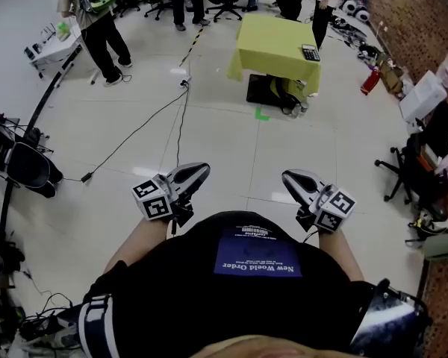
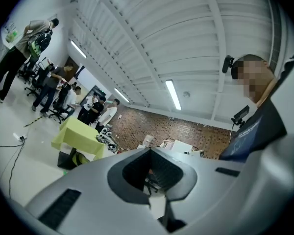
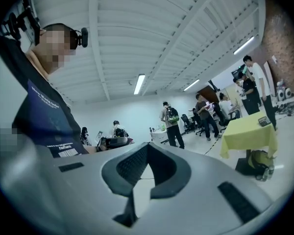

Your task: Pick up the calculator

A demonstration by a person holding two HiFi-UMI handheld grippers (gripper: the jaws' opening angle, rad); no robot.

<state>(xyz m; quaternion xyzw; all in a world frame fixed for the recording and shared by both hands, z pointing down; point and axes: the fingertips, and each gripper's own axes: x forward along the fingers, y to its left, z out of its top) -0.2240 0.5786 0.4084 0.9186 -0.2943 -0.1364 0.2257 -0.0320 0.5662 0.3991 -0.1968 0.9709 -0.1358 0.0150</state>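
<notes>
We stand on a pale tiled floor (image 1: 209, 133), well back from the task's thing. The calculator (image 1: 310, 52), a small dark slab, lies flat near the right-hand edge of a table (image 1: 269, 39) draped in a yellow-green cloth, far ahead of us and slightly right of centre in the head view. Nothing touches it. A dark box (image 1: 263, 89) sits on the floor under the table, and a small green tape mark (image 1: 262, 113) is just in front of that. The left gripper (image 1: 198, 171) is held close to the body at waist height, pointing forward, with its marker cube (image 1: 153, 198) toward us. Its own view shows the two jaws together at the tips with nothing between them. The right gripper (image 1: 293, 177) mirrors it on the other side, level with it and well apart from it. Its jaws also meet at the tips and are empty. Both gripper views catch the draped table only in the distance. A black cable (image 1: 134, 136) trails across the floor from the left toward the table. A person in dark trousers (image 1: 97, 21) stands at the upper left near a white bench, and several more people gather beyond the table. A black office chair (image 1: 403, 174) and stacked boxes (image 1: 425, 95) line the right wall.
</notes>
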